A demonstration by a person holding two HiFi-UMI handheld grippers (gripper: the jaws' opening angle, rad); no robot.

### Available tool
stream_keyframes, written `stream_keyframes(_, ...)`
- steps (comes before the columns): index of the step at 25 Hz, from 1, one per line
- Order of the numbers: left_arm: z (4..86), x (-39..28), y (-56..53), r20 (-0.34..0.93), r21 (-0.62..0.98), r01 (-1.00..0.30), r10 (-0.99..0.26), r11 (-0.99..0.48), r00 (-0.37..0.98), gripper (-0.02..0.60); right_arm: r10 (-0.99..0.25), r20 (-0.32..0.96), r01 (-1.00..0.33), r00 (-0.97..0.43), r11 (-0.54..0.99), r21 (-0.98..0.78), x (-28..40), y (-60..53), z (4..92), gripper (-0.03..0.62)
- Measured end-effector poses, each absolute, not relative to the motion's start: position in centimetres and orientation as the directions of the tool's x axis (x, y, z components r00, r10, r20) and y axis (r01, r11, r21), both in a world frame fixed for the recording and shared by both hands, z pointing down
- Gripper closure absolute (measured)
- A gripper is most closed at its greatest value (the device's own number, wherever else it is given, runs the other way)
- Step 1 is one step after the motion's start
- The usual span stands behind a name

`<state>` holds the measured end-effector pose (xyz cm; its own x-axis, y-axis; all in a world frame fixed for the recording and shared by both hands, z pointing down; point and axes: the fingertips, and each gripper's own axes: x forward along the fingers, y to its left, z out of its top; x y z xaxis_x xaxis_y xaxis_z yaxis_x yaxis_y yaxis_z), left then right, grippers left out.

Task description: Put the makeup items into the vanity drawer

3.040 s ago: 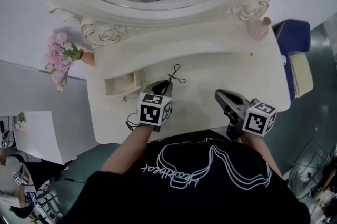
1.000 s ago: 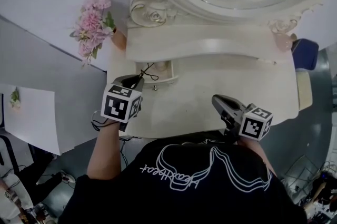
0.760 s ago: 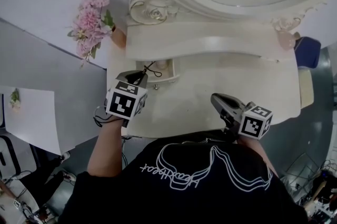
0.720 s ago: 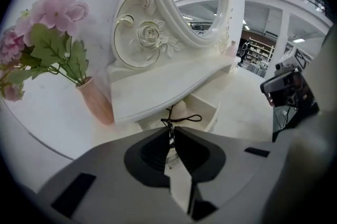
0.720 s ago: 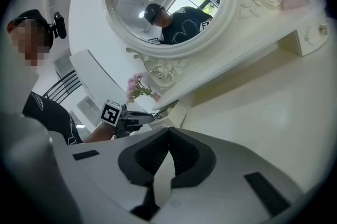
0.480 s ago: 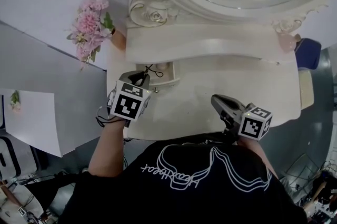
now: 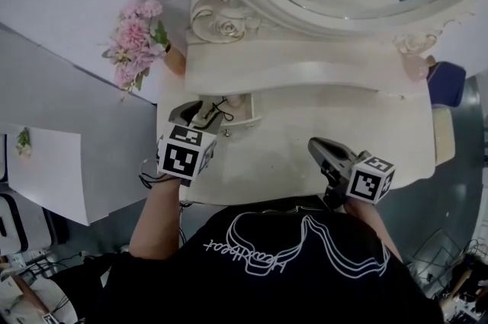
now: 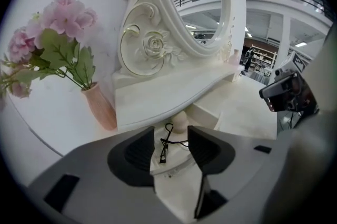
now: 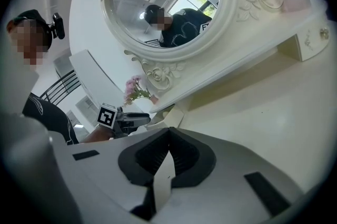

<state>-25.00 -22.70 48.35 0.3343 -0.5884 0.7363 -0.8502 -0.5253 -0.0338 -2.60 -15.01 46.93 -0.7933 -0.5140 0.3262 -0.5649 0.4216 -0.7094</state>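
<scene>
The left gripper (image 8: 171,136) has just been opening its jaws. In the left gripper view they now stand apart, with the black makeup tool (image 8: 164,148) in the gap between them and neither pad pressing on it. The tool looks to be lying loose on the floor of the open drawer (image 8: 176,166) rather than hanging from a pad, so I judge it released into the drawer. That would make this item's part of the task done, bar drawing the gripper clear without snagging the thin wire loops.

The tool is a slim wire piece, probably an eyelash curler. In the left gripper view its long axis runs almost straight up and down the frame, just left of centre. The looped end points to the upper part of the frame, away from the gripper and toward a rounded beige item (image 8: 180,122) deeper in the drawer. Its straighter end points down toward the drawer's curved front. A second strand curls off to the right, close by the right-hand pad.

In the head view the left gripper (image 7: 200,113) sits left of centre, over the drawer (image 7: 248,119), and the tool (image 7: 222,110) is only a small dark squiggle at its tip — too small there to read its direction.

Further out, the right gripper (image 9: 168,133) has its jaws together on nothing. It rests apart at the lower right of the head view (image 7: 314,145), above the bare vanity top (image 7: 328,105).
</scene>
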Motion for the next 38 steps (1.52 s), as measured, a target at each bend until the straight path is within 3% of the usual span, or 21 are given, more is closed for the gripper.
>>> stream_keyframes(4,47.4,-24.0,-21.6,0.711,-0.024,-0.856,-0.611,-0.516,0.349,0.394,-0.516,0.319,-0.562,-0.795,0.427,-0.708,-2.1,-15.0,47.0,0.588)
stream_keyframes(9,45.0,-20.5,-19.2,0.647,0.099,-0.848,-0.614,-0.520,0.452,0.430,-0.533,0.309,-0.577,-0.788,0.464,-0.672,-1.0,-15.0,46.3,0.588)
stream_keyframes(13,43.1,-17.0,-16.5,0.579,0.217,-0.838,-0.625,-0.501,0.524,0.523,-0.533,0.317,-0.598,-0.784,0.512,-0.617,0.4,-13.5,44.7,0.588)
stream_keyframes(19,41.4,-10.8,-12.4,0.496,0.354,-0.787,-0.612,-0.505,0.616,0.575,-0.529,0.331,-0.620,-0.781,0.596,-0.511,2.9,-10.6,42.4,0.588)
stream_keyframes(38,38.0,-4.9,-3.8,0.418,0.308,-0.800,-0.682,-0.515,0.600,0.578,-0.516,0.231,-0.565,-0.825,0.739,-0.366,7.2,-3.7,37.5,0.586)
